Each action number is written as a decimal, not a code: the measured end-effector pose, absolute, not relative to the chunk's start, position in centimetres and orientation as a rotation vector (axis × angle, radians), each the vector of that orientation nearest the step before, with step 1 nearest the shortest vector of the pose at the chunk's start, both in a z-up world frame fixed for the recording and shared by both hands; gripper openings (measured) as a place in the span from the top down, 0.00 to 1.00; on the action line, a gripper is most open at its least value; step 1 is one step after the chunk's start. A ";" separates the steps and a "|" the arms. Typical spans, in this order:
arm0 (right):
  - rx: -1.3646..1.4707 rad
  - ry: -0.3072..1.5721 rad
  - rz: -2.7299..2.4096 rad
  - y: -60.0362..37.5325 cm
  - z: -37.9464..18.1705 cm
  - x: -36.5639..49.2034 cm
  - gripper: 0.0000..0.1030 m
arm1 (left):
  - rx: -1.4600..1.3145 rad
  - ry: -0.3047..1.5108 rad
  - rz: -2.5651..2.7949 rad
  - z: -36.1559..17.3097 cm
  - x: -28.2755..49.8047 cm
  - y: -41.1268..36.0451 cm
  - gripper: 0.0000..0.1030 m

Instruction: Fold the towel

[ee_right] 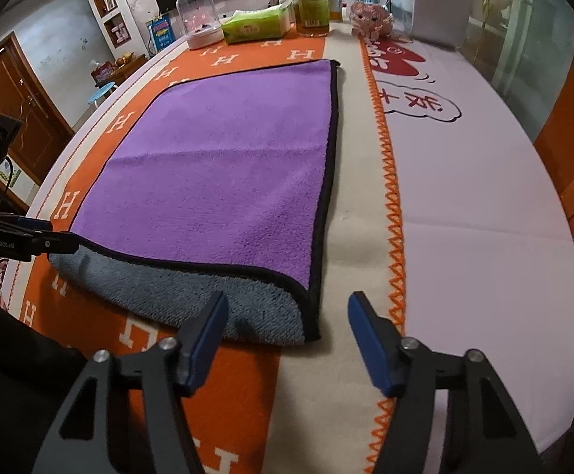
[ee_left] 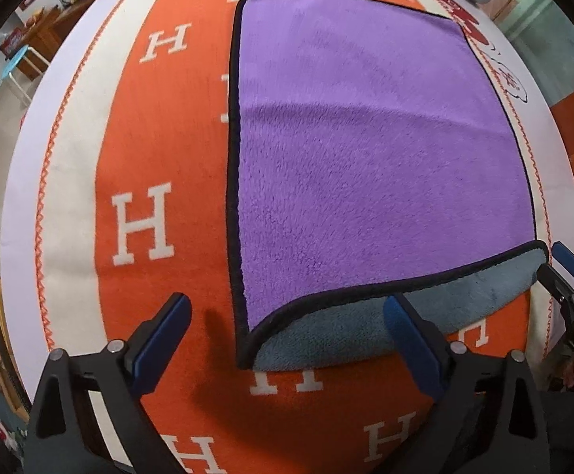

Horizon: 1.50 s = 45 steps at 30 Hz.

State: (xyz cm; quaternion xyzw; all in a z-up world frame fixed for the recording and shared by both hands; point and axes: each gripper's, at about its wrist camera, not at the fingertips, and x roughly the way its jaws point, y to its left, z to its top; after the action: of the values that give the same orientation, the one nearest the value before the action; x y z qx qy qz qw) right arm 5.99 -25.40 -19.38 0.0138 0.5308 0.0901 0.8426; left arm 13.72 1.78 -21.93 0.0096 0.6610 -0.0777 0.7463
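Observation:
A purple towel (ee_left: 366, 150) with a black hem and grey underside lies flat on the orange H-patterned table cover (ee_left: 144, 126). Its near edge is folded over, showing a grey strip (ee_left: 366, 328). My left gripper (ee_left: 287, 324) is open just in front of the towel's near left corner, with nothing between the fingers. In the right wrist view the same towel (ee_right: 216, 173) lies ahead, and my right gripper (ee_right: 283, 331) is open around its near right corner (ee_right: 310, 328), apart from the cloth. The right gripper also shows at the far right of the left wrist view (ee_left: 563, 268).
At the table's far end stand a clear dome container (ee_right: 200, 19), a green tissue pack (ee_right: 255, 23), a bottle of amber liquid (ee_right: 310, 0), a pink plush toy (ee_right: 370, 15) and a white appliance (ee_right: 433, 0). A blue stool (ee_right: 101, 93) stands beyond the left edge.

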 end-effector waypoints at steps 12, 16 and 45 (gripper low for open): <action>0.015 1.141 0.226 -24.6 -19.8 6.2 0.61 | 0.014 1.468 -0.197 -22.6 13.7 1.5 0.43; 0.016 1.135 0.221 -24.5 -19.6 5.8 0.69 | 0.017 1.460 -0.192 -22.2 13.2 2.1 0.54; 0.010 1.112 0.188 -24.2 -18.4 5.3 0.96 | 0.047 1.442 -0.264 -20.0 12.1 4.1 0.95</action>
State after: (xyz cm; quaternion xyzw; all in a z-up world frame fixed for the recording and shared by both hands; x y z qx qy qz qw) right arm 5.35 -24.17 -18.38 0.0049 0.5271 0.0892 0.8451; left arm 12.11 4.14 -19.99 0.0214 0.6581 -0.1204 0.7430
